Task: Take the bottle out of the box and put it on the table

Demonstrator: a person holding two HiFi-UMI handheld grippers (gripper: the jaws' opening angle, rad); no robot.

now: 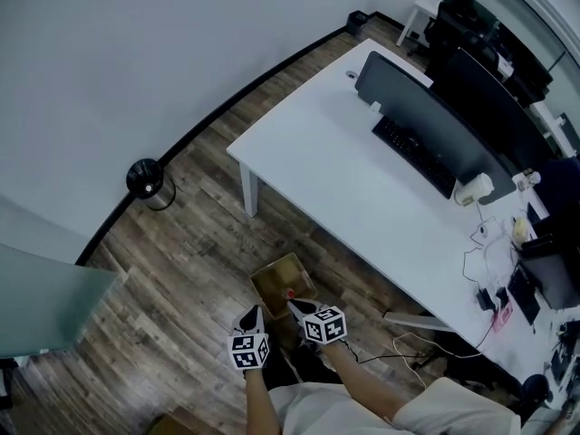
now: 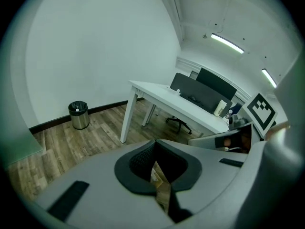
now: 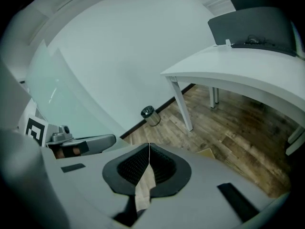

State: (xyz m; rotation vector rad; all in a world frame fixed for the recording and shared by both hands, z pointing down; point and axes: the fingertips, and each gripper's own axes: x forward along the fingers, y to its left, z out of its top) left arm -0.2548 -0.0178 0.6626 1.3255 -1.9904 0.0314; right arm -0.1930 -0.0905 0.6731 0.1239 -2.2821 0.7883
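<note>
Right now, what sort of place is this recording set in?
Most likely an office: a white desk with a monitor and keyboard, and a small waste bin by the wall.

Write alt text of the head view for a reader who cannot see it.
A person's left gripper and right gripper hang at the near edge of an open cardboard box on a wooden floor, beside a white table with a monitor and keyboard.
</note>
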